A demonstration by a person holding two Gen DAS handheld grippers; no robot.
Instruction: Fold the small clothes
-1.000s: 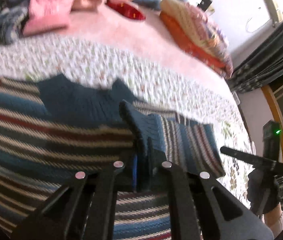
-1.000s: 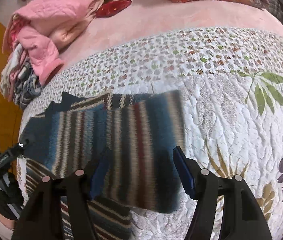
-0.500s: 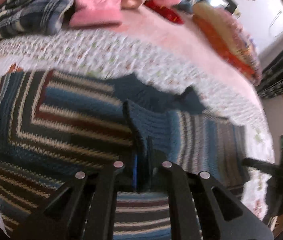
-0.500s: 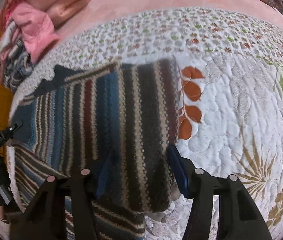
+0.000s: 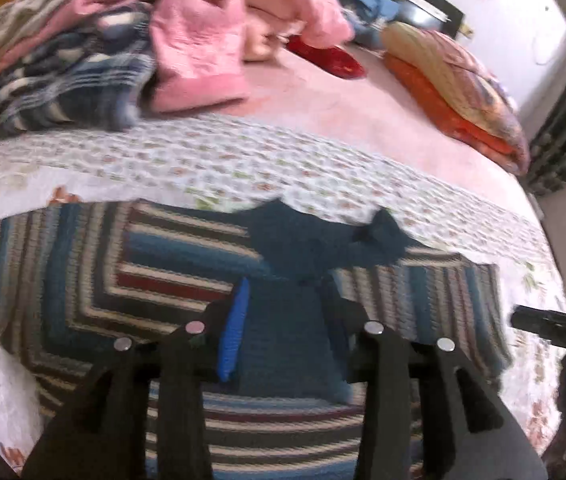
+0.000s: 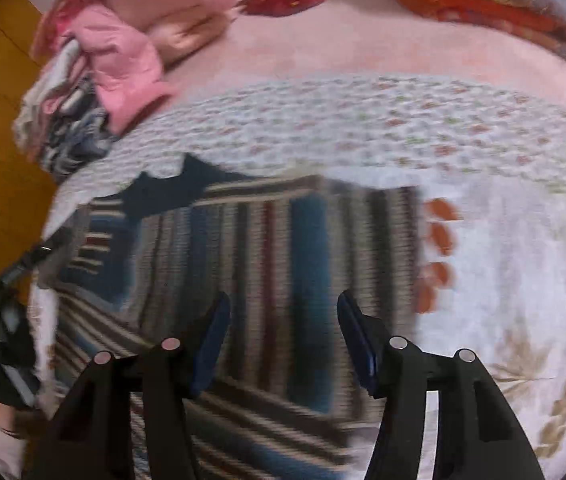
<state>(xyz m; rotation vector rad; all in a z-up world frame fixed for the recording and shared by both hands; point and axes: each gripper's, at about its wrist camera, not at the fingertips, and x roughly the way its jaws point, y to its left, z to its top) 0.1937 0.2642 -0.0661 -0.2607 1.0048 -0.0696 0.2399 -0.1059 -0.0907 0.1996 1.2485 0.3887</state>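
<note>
Striped sweater (image 5: 163, 272) lies flat on the quilt (image 5: 211, 160). Left gripper (image 5: 287, 332) and right gripper (image 6: 283, 336) hover spread, empty — the knit's loose near edge may slide apart.

Two close wrist views over one striped sweater (image 5: 83, 264) (facing the bed's head)

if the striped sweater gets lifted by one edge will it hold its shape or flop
Probably flop: the striped knit sweater lies draped flat on the quilt, and its folded sleeve follows the layer beneath. The chunky knit looks grippy rather than slippery, and likely somewhat heavy for its size. Both claws look open.
</note>
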